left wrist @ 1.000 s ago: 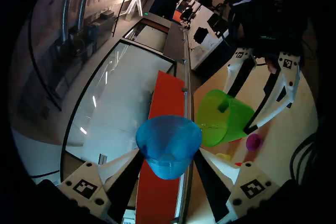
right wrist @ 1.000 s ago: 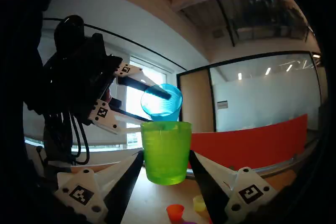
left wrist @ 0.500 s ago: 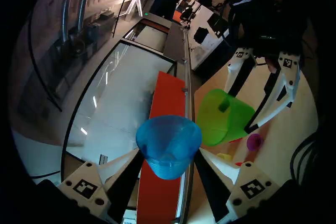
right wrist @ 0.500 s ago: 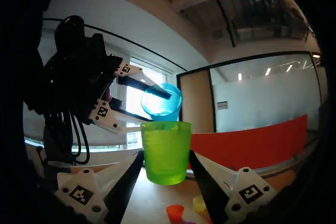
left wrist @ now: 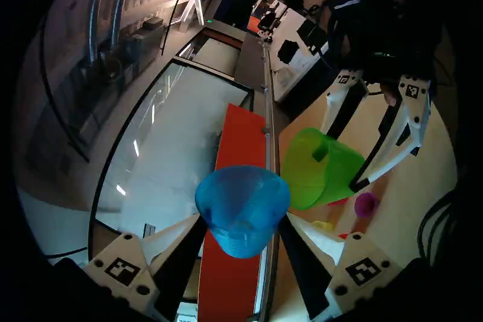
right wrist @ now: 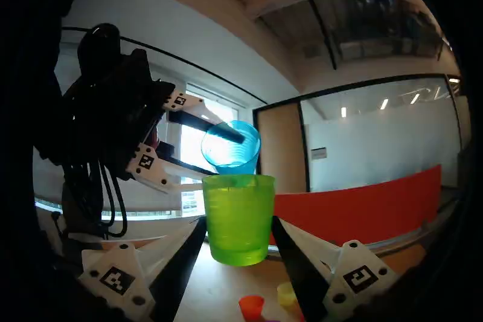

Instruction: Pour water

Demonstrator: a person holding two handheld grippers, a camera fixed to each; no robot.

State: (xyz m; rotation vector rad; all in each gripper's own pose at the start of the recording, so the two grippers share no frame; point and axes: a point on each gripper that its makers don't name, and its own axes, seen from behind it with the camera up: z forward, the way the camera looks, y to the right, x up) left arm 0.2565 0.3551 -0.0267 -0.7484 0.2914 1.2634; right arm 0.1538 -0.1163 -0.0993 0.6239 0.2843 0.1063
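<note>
Pale wooden table [right wrist: 223,289]. Standing on it, low in the right gripper view: orange cup [right wrist: 251,306] and yellow cup [right wrist: 286,292], just beside each other. In the left gripper view, purple cup [left wrist: 364,203] on the same top, near the yellow one.

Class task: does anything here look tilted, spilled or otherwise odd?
The blue cup in the left claw is tipped nearly onto its side, close to the upright green cup. No water stream or spill is visible.
</note>
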